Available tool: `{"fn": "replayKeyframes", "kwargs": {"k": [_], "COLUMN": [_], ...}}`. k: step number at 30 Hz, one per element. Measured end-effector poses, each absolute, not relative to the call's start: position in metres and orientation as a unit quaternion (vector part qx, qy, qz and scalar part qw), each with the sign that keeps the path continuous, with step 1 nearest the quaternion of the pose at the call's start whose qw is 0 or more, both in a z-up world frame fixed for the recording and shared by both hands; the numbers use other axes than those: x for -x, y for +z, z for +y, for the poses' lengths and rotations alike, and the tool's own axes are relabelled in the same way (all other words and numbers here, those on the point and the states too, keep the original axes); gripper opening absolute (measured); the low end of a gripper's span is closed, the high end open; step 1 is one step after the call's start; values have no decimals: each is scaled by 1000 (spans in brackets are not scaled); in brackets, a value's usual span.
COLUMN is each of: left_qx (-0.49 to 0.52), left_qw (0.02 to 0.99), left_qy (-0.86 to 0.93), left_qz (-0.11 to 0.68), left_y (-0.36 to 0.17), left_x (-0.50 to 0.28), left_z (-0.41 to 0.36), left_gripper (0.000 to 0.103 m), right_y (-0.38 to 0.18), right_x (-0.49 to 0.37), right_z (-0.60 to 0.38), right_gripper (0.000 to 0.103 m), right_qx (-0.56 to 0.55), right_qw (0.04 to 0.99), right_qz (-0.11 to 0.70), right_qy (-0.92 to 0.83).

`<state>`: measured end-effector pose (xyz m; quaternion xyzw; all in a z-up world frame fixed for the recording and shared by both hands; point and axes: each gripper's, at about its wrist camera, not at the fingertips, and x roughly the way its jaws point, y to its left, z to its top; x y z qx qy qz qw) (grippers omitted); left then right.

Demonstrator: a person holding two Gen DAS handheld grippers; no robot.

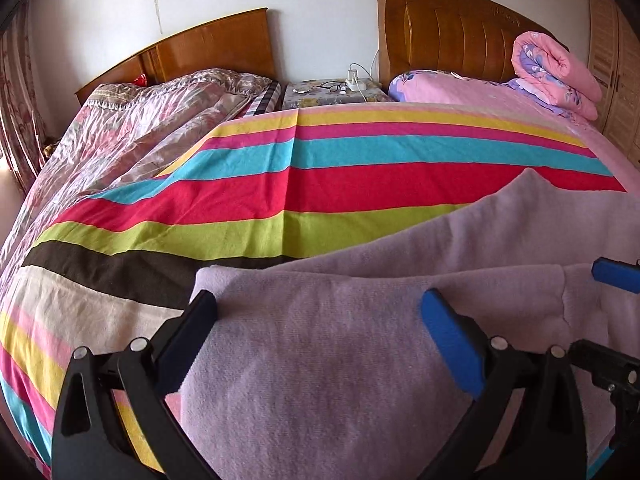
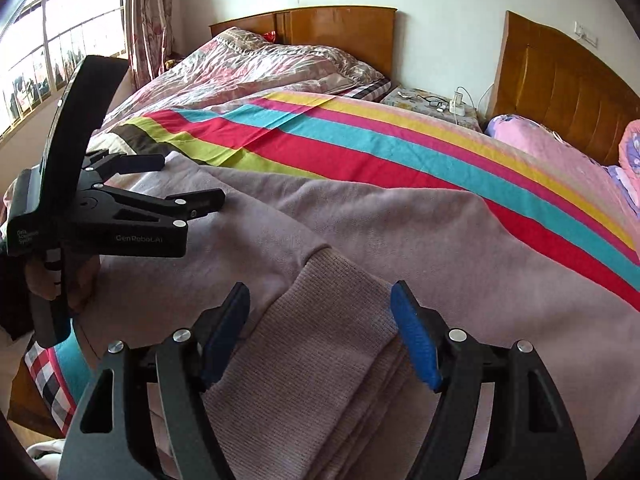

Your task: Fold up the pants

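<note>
1. The pants [image 1: 340,360] lie on the near side of the bed, spread over the striped sheet [image 1: 320,184]. They are a soft mauve knit. In the left view a doubled layer shows, one fold lying over another.
2. The ribbed cuff [image 2: 320,340] lies nearest the right gripper [image 2: 320,332], whose blue-padded fingers stand wide apart on either side of it, holding nothing.
3. The left gripper [image 1: 320,332] is likewise spread, its fingers straddling a folded edge of cloth without pinching it. In the right view it hangs just above the pants, at their left side.
4. My judgement: at least one fold looks made, since layers overlap, but the cloth is loose and broad, so more folding and flattening seems left. How many folds remain I cannot tell.
5. The sheet covers a bed with a wooden headboard [image 1: 452,36]; a rolled pink quilt [image 1: 556,72] sits at its far right.
6. A second bed with a floral cover [image 1: 140,120] stands alongside, a nightstand [image 1: 336,96] with glasses and a charger between them.
7. A barred window [image 2: 52,48] and curtain [image 2: 148,16] are on the left wall.
</note>
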<state>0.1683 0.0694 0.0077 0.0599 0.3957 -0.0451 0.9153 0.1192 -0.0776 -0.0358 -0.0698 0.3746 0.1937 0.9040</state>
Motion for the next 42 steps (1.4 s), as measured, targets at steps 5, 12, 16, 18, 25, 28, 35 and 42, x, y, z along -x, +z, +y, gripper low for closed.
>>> {"fn": "replayKeyframes", "kwargs": {"k": [5, 12, 16, 18, 25, 28, 35, 42], "left_qx": [-74, -89, -95, -100, -100, -103, -111, -125], "left_qw": [917, 917, 917, 916, 915, 915, 914, 915], "left_qy": [-36, -31, -27, -25, -24, -22, -16, -8], "left_qz": [390, 386, 387, 387, 391, 390, 389, 383], "left_y": [9, 8, 7, 7, 6, 6, 5, 5], "left_x": [-166, -162, -162, -162, -163, -163, -163, -161], "left_z": [65, 60, 58, 57, 58, 57, 55, 50], "left_gripper": [102, 102, 102, 102, 102, 102, 102, 102], "right_y": [-50, -60, -58, -64, -52, -59, -46, -52], "right_x": [-95, -88, -75, -76, -67, -67, -61, -55], "right_z": [-57, -69, -66, -69, -82, -88, -111, -175], "right_gripper": [79, 86, 87, 87, 88, 88, 89, 89], "right_qx": [143, 110, 124, 121, 95, 101, 63, 78], "right_qw": [890, 901, 901, 895, 903, 890, 895, 907], "right_qz": [385, 377, 369, 380, 370, 392, 385, 395], "right_qy": [199, 182, 190, 200, 198, 211, 217, 127]}}
